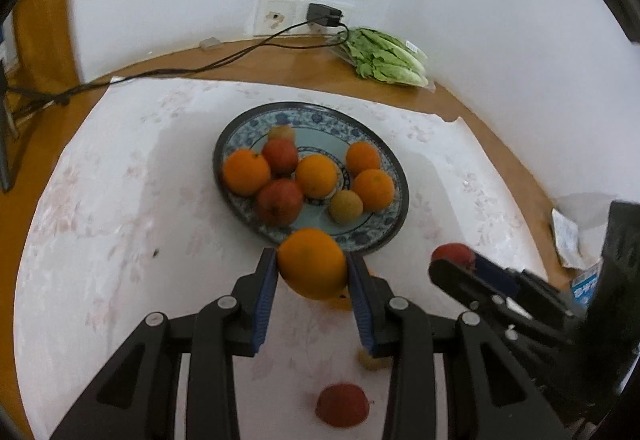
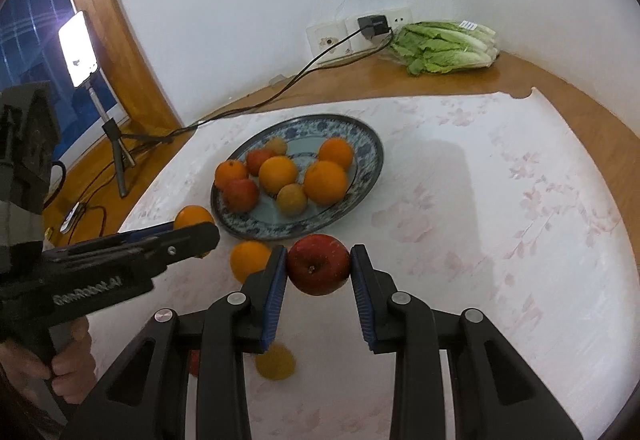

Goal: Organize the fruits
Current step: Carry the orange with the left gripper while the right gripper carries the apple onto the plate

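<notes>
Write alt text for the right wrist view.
The right tool grips a red apple above a white floral cloth, near a blue patterned plate of oranges and apples. The left tool holds an orange alongside.

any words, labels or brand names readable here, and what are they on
"GenRobot.AI": on the side of the left gripper, seen in the right wrist view.
Lettering on the blue and white packet: too blurred to read.
White label on the lettuce bag: too small to read.
</notes>
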Demonstrator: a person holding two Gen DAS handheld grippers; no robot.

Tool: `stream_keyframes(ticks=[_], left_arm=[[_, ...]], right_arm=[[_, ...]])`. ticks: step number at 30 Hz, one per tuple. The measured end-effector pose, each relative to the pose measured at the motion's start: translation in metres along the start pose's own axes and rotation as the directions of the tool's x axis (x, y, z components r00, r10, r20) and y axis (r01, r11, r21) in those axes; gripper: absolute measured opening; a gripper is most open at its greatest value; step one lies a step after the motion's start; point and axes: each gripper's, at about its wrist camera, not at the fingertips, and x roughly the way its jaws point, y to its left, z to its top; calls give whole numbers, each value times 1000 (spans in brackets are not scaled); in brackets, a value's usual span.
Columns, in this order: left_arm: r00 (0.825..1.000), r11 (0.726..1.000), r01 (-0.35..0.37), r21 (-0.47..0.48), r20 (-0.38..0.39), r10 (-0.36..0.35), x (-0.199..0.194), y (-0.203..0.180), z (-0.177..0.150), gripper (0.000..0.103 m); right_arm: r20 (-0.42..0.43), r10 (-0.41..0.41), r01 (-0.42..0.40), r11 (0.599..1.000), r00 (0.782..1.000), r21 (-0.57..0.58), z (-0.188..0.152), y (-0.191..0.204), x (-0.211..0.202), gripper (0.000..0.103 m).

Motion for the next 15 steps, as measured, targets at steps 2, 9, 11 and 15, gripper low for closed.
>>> stream_keyframes(ticks=[2, 9, 11, 15], left_arm=[[1000, 1000, -1, 5, -10, 1, 7, -2, 4, 37], [1000, 1000, 4, 3, -27, -4, 26, -3, 10, 36], [1000, 1000, -5, 11, -23, 5, 29, -4, 11, 36], [999, 999, -24, 32, -25, 25, 36, -6, 14, 36]], right_arm=[[10, -3, 3, 1000, 1000, 15, 4, -4, 0, 33], [19, -10, 10, 1000, 1000, 26, 11, -13, 6, 33], [18, -14, 14, 1000, 1000, 26, 11, -15, 8, 33], [17, -22, 21, 999, 1000, 30, 16, -20, 13, 33]])
